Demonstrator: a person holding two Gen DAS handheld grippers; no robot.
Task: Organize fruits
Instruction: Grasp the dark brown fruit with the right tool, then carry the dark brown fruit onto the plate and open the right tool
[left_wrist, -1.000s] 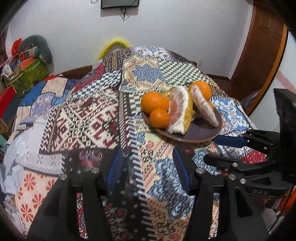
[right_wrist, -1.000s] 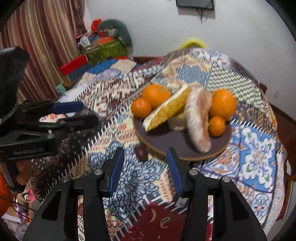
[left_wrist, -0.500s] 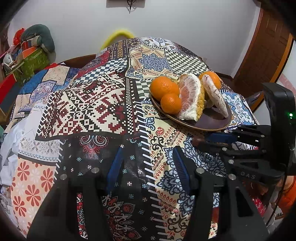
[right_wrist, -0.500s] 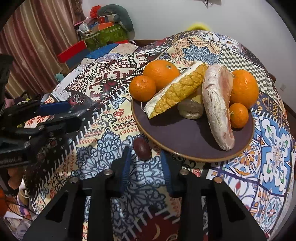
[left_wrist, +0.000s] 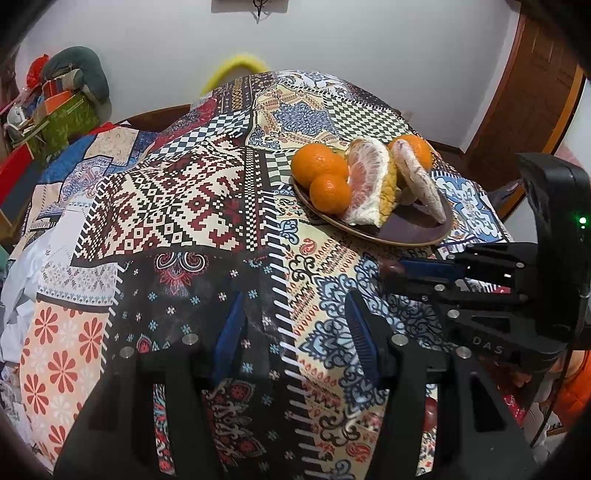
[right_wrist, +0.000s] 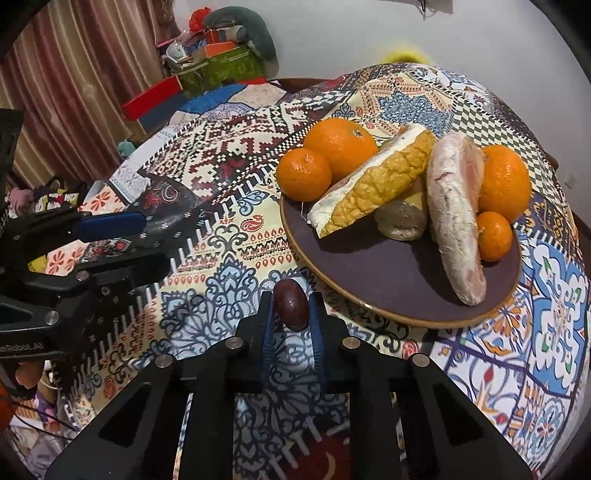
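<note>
And there it was: the right tongs (right_wrist: 291, 314) had just been closing, and their blue pads now pinched a small dark fruit (right_wrist: 290, 304) from both sides at the lower centre of the right wrist view. The fruit sat on the patterned cloth (right_wrist: 229, 236) just short of the near rim of the brown plate (right_wrist: 388, 273), so the pinch looked like the start of a lift onto that plate. Room seemed tight up there. Two pomelo wedges (right_wrist: 373, 184) lay across the middle, oranges (right_wrist: 340, 142) crowded the top of the plate, and a greyish round piece (right_wrist: 400, 219) nestled between the wedges. Only the near, bare stretch of plate appeared free for a drop. The plate's rim stood directly ahead of the fruit and would probably need clearing with a rise first. The left tongs (left_wrist: 293, 328) hung apart over the dark patch of the surface at the bottom of their own view, jaws open with nothing between them.
</note>
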